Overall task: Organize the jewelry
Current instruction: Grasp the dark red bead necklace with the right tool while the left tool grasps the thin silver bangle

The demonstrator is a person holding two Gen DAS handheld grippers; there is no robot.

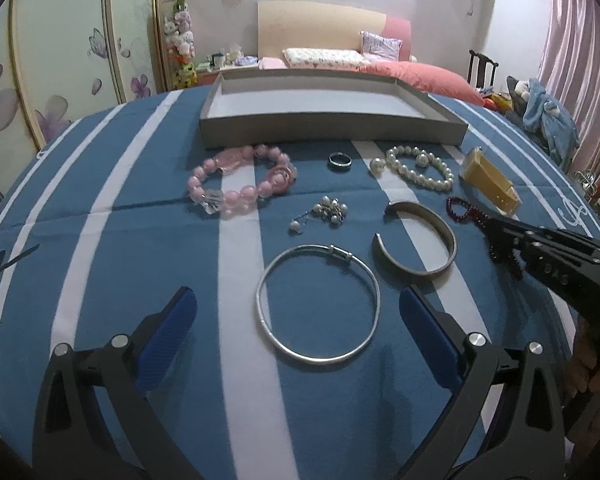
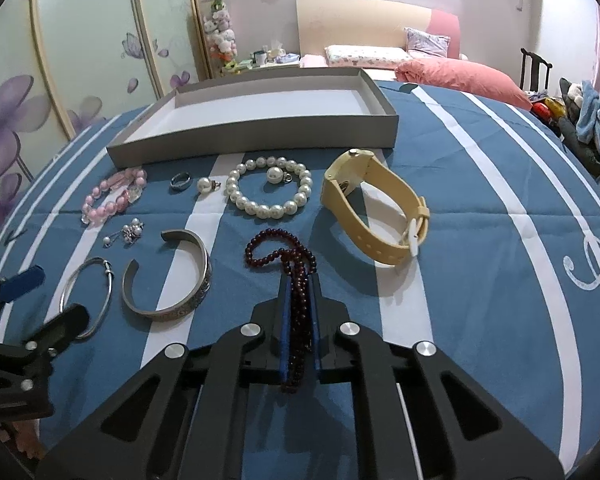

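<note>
Jewelry lies on a blue-and-white striped cloth in front of an empty grey tray point(image 1: 332, 130) point(image 2: 256, 138). My right gripper point(image 2: 299, 280) is shut on a dark red bead bracelet point(image 2: 276, 250), whose loop lies on the cloth ahead; it also shows in the left wrist view point(image 1: 466, 210). My left gripper point(image 1: 298, 304) is open, its blue pads either side of a thin silver bangle point(image 1: 318, 304) point(image 2: 88, 296). Around lie a wide silver cuff point(image 1: 416, 242) point(image 2: 172, 276), a pearl bracelet point(image 1: 420, 168) point(image 2: 270, 192), a pink bead bracelet point(image 1: 240, 184) point(image 2: 114, 196), a dark ring point(image 1: 340, 161) point(image 2: 181, 181), pearl earrings point(image 1: 324, 212) point(image 2: 126, 232) and a yellow watch point(image 1: 490, 184) point(image 2: 376, 208).
The table edge curves round left and right. A bed with pink bedding point(image 2: 460, 74), a wardrobe with flower doors point(image 1: 60, 80) and a dark chair point(image 1: 482, 66) stand behind. My right gripper's black body point(image 1: 548, 256) reaches in low on the right of the left wrist view.
</note>
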